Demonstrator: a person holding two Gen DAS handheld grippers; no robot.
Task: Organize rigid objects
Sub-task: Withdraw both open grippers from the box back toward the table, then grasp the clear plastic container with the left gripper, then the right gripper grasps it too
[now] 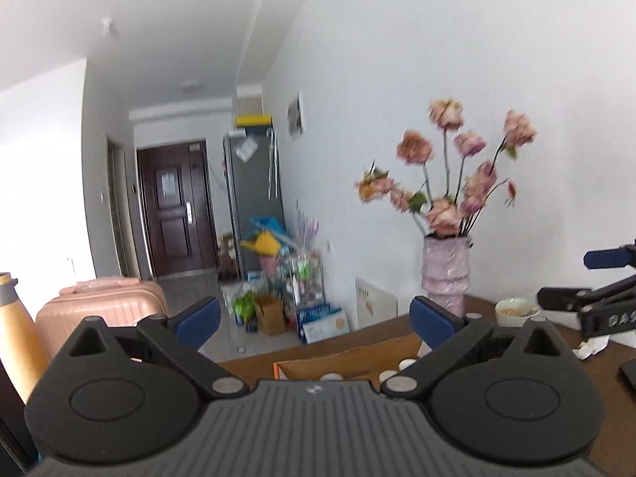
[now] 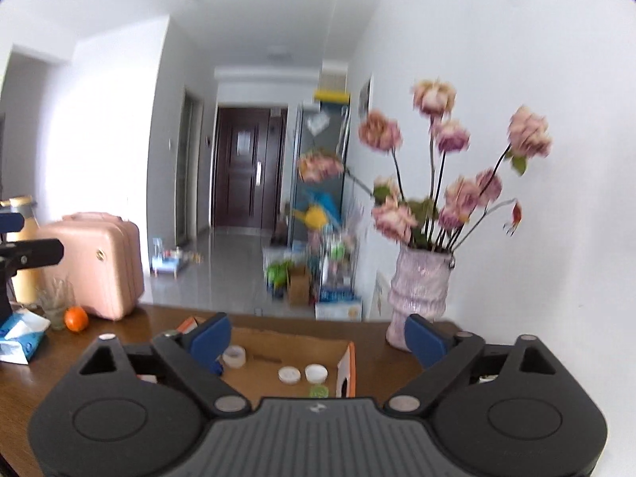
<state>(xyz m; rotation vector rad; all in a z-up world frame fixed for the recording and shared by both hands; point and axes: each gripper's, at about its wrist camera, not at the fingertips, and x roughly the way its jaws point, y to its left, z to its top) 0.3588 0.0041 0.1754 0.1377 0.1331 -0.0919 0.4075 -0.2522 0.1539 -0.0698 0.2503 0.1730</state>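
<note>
Left of the shallow brown cardboard tray [image 2: 278, 351] on the dark wooden counter [image 2: 119, 342], a round orange fruit [image 2: 76, 318] is seen. Inside the tray, a clear tape roll [image 2: 234, 356] and two white round lids [image 2: 289, 375] are laid. The left gripper [image 1: 314, 320] and right gripper [image 2: 318, 338] are spread wide above it, nothing held.

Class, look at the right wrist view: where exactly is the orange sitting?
The orange sits at the far left of the right wrist view, on the brown table, beside a glass of toothpicks and just in front of the pink suitcase.
</note>
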